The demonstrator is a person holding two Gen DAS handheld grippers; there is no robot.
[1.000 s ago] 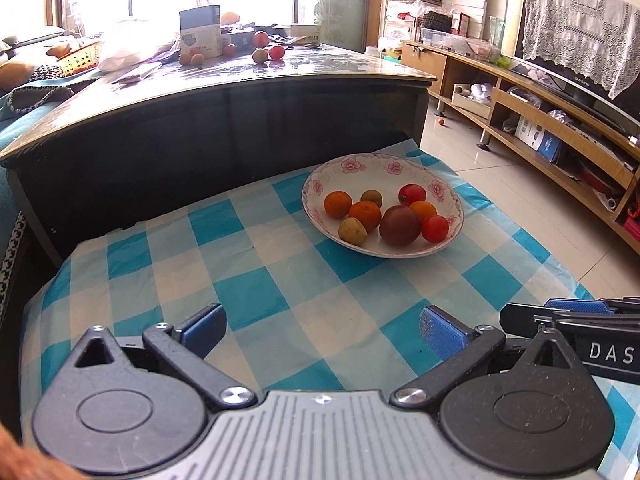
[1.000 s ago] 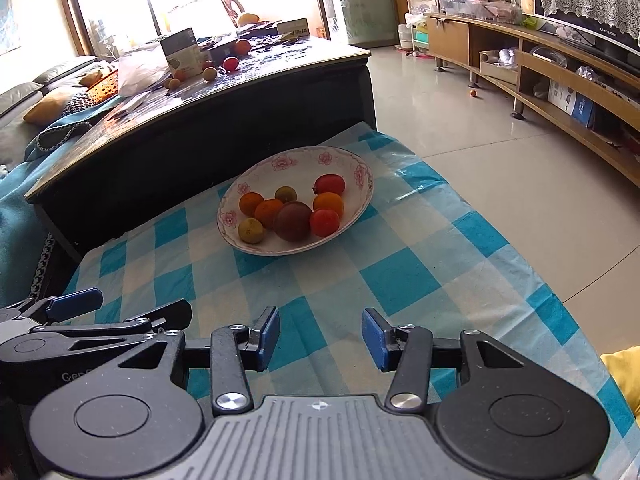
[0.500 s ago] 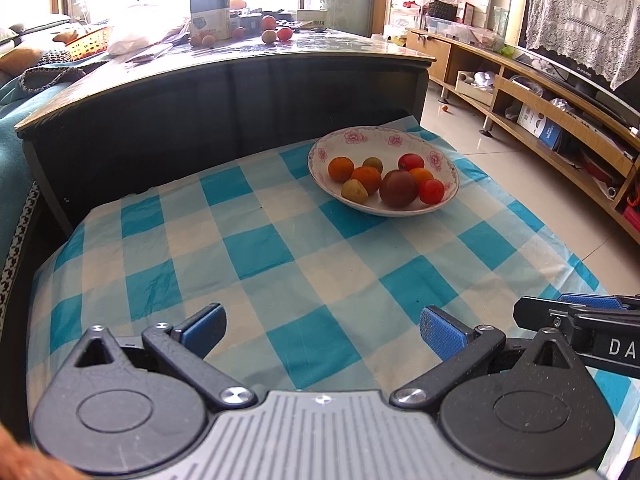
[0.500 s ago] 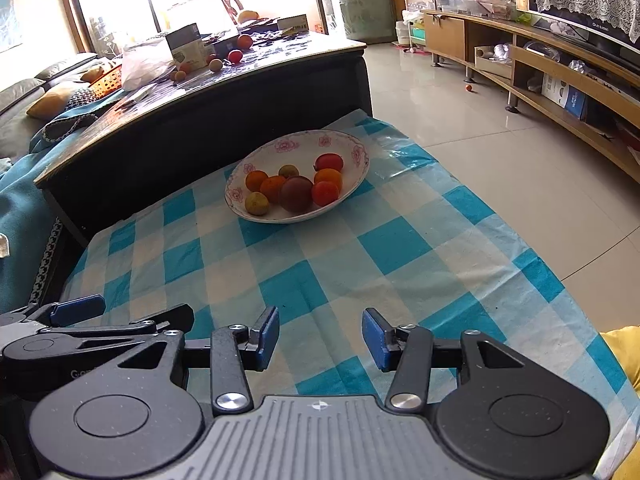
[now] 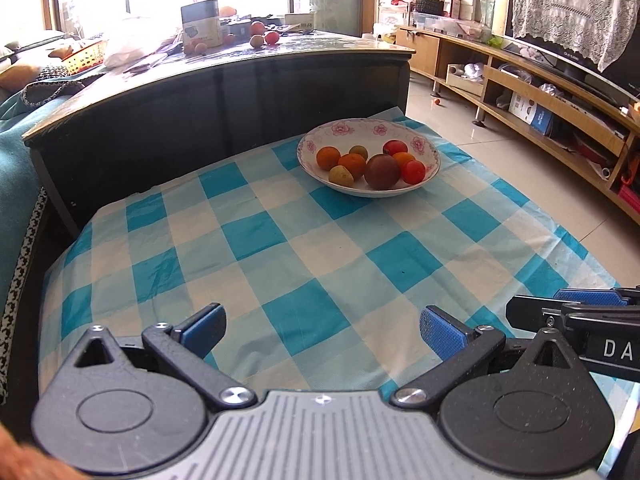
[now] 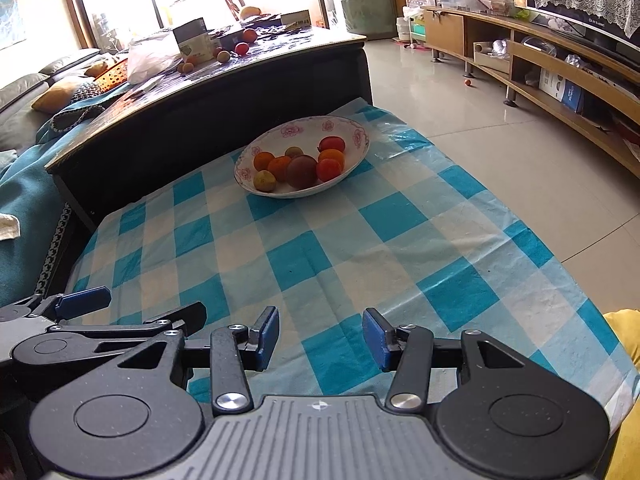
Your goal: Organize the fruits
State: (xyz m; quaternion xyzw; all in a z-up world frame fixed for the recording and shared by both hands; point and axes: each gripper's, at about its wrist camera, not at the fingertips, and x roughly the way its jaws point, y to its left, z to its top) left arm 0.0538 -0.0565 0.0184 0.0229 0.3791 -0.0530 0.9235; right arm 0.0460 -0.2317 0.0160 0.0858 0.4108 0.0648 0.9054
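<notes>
Nearest the cameras, the left gripper (image 5: pixel 322 326) hangs over the checked cloth (image 5: pixel 304 264) with its blue pads wide apart and nothing between them. Just beside it the right gripper (image 6: pixel 320 334) has its pads closer together but plainly parted, also empty. Neither tool touches anything, and bare cloth lies between them and the fruit. At the far end of the cloth sits the flowered bowl (image 5: pixel 430 148), holding all the fruits on this surface: oranges, red tomato-like ones, a dark round fruit (image 5: pixel 382 171) and a couple of yellowish ones. By the look of it, the gathering step is done, or a fresh one has not begun. Behind the bowl, on the dark table (image 5: pixel 248 68), loose fruit (image 5: pixel 258 29) lies near a box. If more sorting is wanted, the next move calls for a long reach forward with one gripper opened to suit a single fruit.
</notes>
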